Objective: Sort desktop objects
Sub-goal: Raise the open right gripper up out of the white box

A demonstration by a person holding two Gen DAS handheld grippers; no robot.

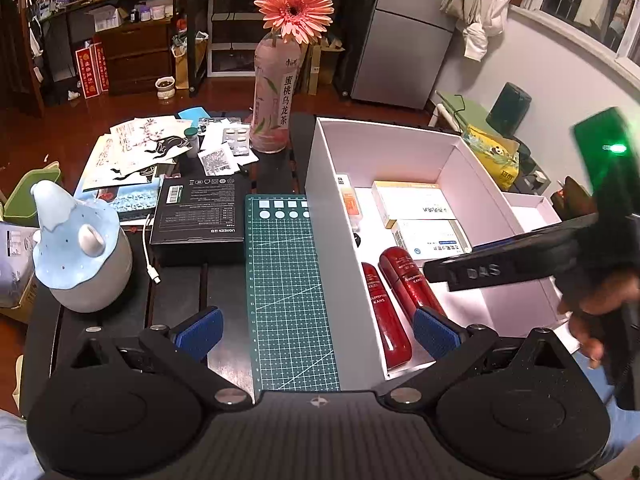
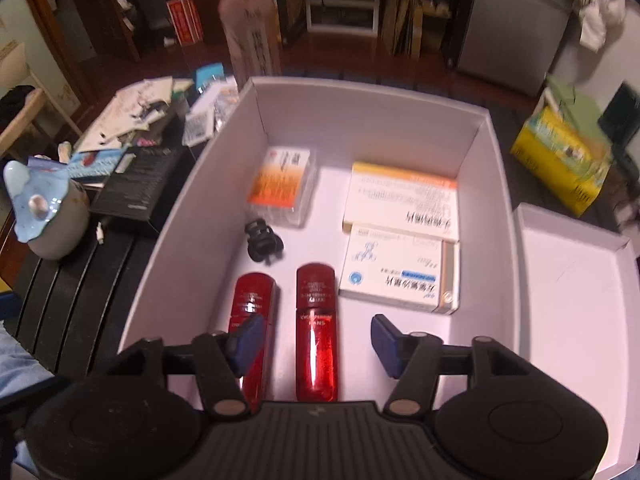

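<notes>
Left wrist view: the left tongs (image 1: 316, 330) are hanging apart and empty over the green cutting mat (image 1: 290, 292) on the counter (image 1: 180, 284). The black carton (image 1: 200, 210) is waiting there; it looks stiff and light, best pinched across its narrow sides.

Right wrist view: the right tongs (image 2: 316, 342) are standing apart over the white box (image 2: 502, 184), gripping nothing; two glossy red bottles (image 2: 316, 332) are lying inside, probably slippery. Only this view is showing the small black clip (image 2: 262, 240).
</notes>
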